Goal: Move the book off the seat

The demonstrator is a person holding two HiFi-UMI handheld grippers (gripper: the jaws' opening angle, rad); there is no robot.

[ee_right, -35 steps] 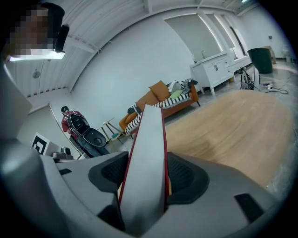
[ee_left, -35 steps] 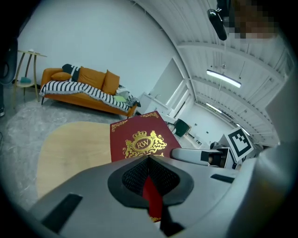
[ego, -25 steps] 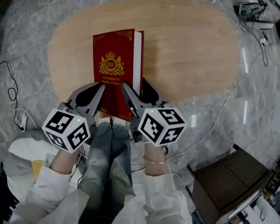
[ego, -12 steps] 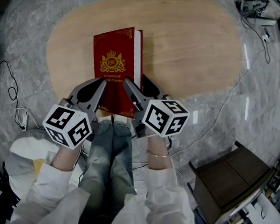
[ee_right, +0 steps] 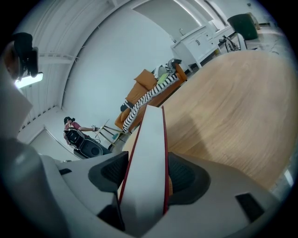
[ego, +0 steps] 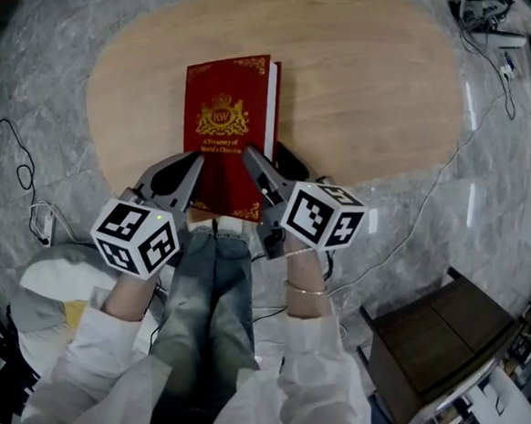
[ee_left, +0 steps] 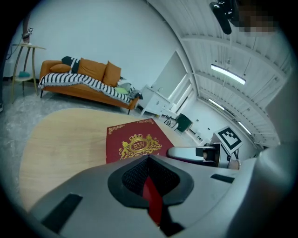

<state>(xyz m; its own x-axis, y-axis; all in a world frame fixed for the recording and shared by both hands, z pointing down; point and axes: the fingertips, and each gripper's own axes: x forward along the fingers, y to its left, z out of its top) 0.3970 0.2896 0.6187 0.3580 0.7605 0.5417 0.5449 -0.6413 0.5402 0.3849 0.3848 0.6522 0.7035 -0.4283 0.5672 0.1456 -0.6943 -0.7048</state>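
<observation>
A red hardcover book (ego: 228, 126) with a gold crest is over the near part of the oval wooden top (ego: 367, 86), its near end past the edge. My left gripper (ego: 188, 168) is at its near left corner, jaws shut on a thin red edge (ee_left: 150, 195) of the book. The crest cover (ee_left: 135, 144) shows beyond those jaws. My right gripper (ego: 255, 165) is at the near right side. Its jaws (ee_right: 144, 174) are closed on the white page block (ee_right: 146, 153), one pad on each cover. I cannot tell whether the book rests on the wood or hangs just above it.
The person's legs in jeans (ego: 206, 293) are below the grippers. A dark wooden box (ego: 438, 344) stands on the marble floor at the right, with cables (ego: 411, 218) beside the top. An orange sofa with a striped blanket (ee_left: 84, 76) and white cabinets (ee_right: 200, 37) stand beyond. A person (ee_right: 72, 126) is far off.
The book and both grippers have shifted a little to the right, and the book has turned slightly. Both grips look the same.
</observation>
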